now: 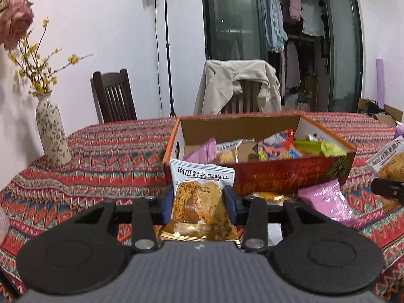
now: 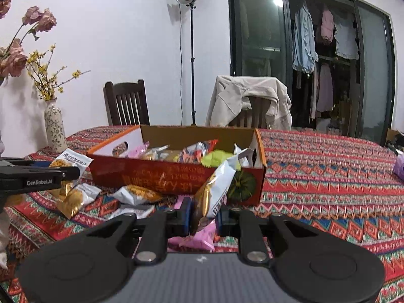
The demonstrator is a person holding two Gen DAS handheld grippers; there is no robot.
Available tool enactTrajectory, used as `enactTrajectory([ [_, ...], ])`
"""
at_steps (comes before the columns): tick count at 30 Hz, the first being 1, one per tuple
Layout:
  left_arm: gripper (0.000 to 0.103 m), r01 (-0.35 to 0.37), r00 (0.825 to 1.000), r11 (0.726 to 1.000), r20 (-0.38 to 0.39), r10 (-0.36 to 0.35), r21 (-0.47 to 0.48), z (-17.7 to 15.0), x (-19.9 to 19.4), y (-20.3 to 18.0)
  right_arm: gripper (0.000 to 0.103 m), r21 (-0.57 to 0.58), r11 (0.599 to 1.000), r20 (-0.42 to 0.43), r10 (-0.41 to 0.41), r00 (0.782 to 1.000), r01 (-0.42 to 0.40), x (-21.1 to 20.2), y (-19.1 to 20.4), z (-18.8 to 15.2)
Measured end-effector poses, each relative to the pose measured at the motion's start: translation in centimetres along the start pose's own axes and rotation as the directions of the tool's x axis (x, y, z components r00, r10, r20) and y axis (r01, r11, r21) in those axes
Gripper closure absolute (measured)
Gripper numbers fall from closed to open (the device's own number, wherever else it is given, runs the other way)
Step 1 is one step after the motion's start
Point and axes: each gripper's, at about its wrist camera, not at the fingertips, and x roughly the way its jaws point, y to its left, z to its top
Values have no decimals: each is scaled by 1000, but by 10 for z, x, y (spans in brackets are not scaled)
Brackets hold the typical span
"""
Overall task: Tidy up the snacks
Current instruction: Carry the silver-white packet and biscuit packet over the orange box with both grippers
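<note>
Left wrist view: my left gripper [image 1: 199, 200] clamps a cracker packet [image 1: 200, 197] upright, just before the red box [image 1: 290, 176] of snacks on the patterned tablecloth [image 1: 101, 166]. Right wrist view: my right gripper [image 2: 205, 214] pinches a tilted second packet [image 2: 214, 189] at the box's near wall, above a pink packet [image 2: 199, 240]; loose packets [image 2: 136, 193] lie beside.

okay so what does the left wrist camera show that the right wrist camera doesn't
Left wrist only: the left gripper shut flat-on on a gold cracker packet, its printed face readable. Right wrist only: the right gripper pinching a second packet edge-on, plus two loose packets before the box. Both show the red snack box and the vase.
</note>
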Motion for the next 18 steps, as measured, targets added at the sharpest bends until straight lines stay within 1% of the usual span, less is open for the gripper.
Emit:
enactTrajectory([
  [9,61,35,997,999,69,-34,-11,33,-4,-7,85,-10,1000,65,2,998,-2,3,2,35],
  [18,61,49,992,997,118,-43,-54,68,13,-16,85,7,1000,99,-3,995,2,28,2,71],
])
